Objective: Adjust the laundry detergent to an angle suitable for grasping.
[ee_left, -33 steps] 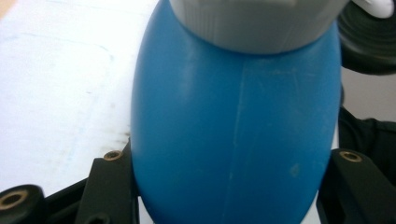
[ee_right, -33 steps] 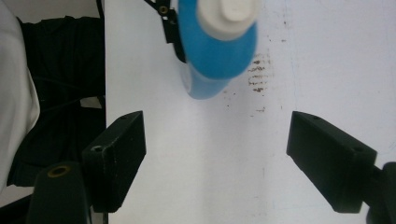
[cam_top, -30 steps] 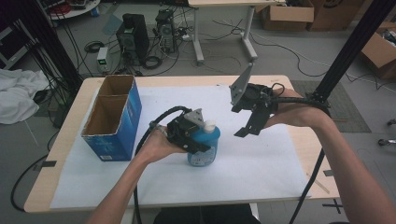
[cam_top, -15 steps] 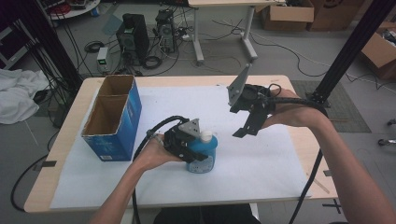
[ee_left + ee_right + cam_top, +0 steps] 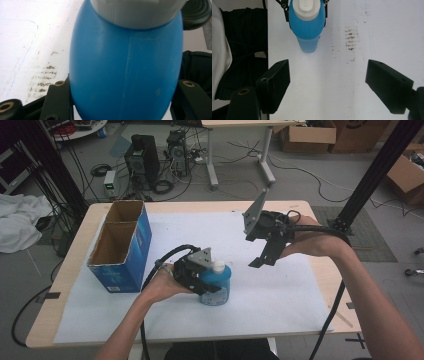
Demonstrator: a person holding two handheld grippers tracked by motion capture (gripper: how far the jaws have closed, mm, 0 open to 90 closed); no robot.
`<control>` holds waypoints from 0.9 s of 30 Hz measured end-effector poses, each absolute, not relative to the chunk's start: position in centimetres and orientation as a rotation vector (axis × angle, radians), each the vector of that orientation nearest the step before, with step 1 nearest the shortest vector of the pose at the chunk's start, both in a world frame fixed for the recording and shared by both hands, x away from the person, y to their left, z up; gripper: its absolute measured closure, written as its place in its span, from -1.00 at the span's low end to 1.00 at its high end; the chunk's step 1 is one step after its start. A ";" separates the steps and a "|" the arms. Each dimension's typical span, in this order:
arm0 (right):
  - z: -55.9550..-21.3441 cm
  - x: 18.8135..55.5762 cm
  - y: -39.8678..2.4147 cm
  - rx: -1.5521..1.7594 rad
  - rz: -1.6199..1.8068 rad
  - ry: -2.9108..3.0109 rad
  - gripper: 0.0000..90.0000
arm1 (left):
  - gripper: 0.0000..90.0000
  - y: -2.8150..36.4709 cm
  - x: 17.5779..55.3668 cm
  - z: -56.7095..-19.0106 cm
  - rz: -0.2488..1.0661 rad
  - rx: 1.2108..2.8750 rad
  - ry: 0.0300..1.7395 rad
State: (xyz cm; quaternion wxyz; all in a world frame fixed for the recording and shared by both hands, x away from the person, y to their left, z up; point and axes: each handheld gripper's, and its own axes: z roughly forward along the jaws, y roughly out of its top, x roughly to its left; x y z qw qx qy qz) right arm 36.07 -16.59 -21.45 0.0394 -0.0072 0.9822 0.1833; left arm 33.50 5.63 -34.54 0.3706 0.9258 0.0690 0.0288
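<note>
Left tool (image 5: 212,282) was clamped on the blue bottle (image 5: 218,287), with one black jaw on each side of its round body. In the left gripper view the bottle (image 5: 126,72) sat tight between the two jaws, and its white cap (image 5: 137,12) was at the top. The bottle stood upright on the white sheet (image 5: 280,295) that covered the counter (image 5: 75,265), near the person's side and a little left of the middle. A blue cardboard box (image 5: 122,247) with an open top stood to the left of the bottle, near it but not touching. The right tool (image 5: 260,260) hung in the air above the sheet, off to the right of the bottle and well apart from it. Its jaws were wide apart with nothing between them. In the right gripper view the bottle (image 5: 308,25) was seen from above, farther off, past the two open jaws, with some small brown marks (image 5: 350,41) on the sheet beside it.
</note>
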 end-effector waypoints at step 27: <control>-21.6 36.1 -16.3 -0.021 0.558 3.015 -0.56 | -0.33 5.4 33.4 -34.5 0.066 2.412 0.204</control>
